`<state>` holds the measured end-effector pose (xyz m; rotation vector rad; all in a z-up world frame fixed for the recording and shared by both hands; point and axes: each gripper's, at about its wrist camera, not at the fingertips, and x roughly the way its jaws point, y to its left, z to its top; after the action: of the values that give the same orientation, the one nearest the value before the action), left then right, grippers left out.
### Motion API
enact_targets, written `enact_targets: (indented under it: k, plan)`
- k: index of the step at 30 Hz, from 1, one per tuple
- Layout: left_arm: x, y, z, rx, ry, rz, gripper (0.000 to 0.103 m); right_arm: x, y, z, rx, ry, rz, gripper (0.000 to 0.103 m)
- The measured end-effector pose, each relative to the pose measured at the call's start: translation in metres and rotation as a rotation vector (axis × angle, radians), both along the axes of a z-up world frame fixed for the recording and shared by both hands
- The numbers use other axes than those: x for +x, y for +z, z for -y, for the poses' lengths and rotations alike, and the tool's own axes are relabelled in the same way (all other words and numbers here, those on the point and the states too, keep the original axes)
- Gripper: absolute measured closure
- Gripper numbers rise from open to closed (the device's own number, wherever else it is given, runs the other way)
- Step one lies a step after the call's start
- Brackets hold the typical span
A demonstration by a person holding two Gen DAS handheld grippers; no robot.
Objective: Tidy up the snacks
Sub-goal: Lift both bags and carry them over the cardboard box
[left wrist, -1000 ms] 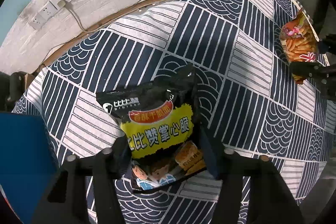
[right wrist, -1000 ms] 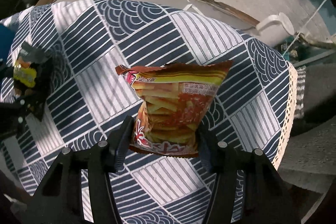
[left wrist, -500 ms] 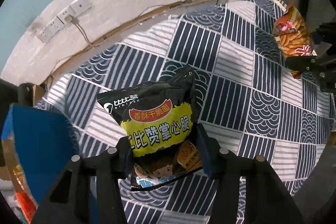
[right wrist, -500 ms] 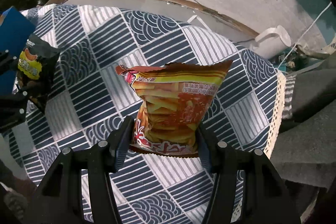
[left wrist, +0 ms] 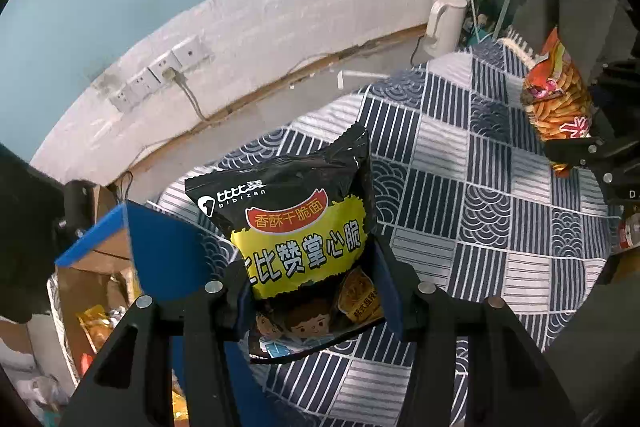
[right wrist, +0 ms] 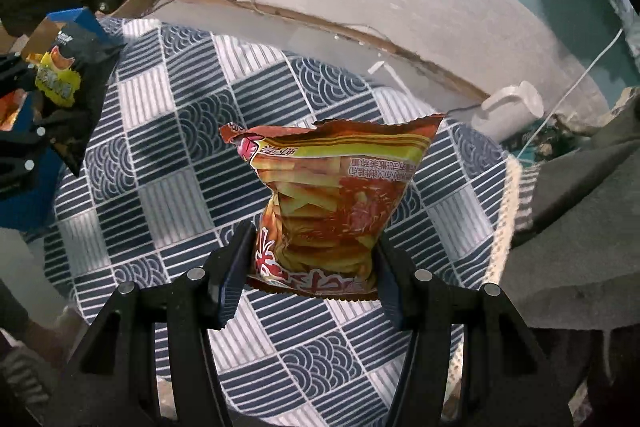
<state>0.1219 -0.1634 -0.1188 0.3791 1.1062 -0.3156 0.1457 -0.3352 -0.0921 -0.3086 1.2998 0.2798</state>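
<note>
From the left wrist, our left gripper (left wrist: 312, 287) clamps the black snack bag (left wrist: 296, 227), whose lower edge hides behind the fingers; a blue box (left wrist: 164, 251) sits left, contents unclear.

From the right wrist, our right gripper (right wrist: 312, 267) pinches the orange snack bag (right wrist: 332, 203) above the checked tablecloth (right wrist: 168, 163).

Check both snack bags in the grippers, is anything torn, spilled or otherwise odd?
Nothing spilled. The orange bag in the right gripper has a ragged, notched top edge, and its print reads upside down, so it is held by what looks like its top end. The black bag in the left gripper looks intact, only tilted.
</note>
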Motion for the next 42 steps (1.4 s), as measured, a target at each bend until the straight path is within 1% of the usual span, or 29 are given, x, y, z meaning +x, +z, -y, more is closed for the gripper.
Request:
enact_targets:
  k: [2,7,14,19,24,32,36,42]
  plan:
    - [-0.006,0.010,-0.002,0.007,-0.012,0.030,0.051,-0.002,0.013,-0.005,0.018,-0.005,0.021,0.047]
    - [-0.021,0.030,-0.013,0.012,-0.024,0.070,0.051,-0.008,0.035,-0.018,0.037,0.017,0.062,0.047]
    - [-0.039,0.051,-0.038,0.007,-0.010,0.115,0.051,-0.015,0.050,-0.042,0.026,0.057,0.099,0.047]
    - [-0.047,0.061,-0.056,-0.007,0.006,0.132,0.051,-0.017,0.061,-0.068,0.055,0.095,0.107,0.047]
    - [-0.052,0.069,-0.077,0.001,0.029,0.165,0.051,-0.017,0.068,-0.095,0.088,0.137,0.108,0.047]
    - [-0.056,0.067,-0.126,-0.007,0.096,0.162,0.051,-0.013,0.070,-0.156,0.111,0.230,0.097,0.047]
    - [-0.060,0.064,-0.152,0.012,0.129,0.167,0.051,-0.010,0.069,-0.184,0.126,0.266,0.084,0.047]
    - [-0.057,0.049,-0.201,0.001,0.211,0.129,0.051,-0.004,0.056,-0.232,0.136,0.328,0.040,0.047]
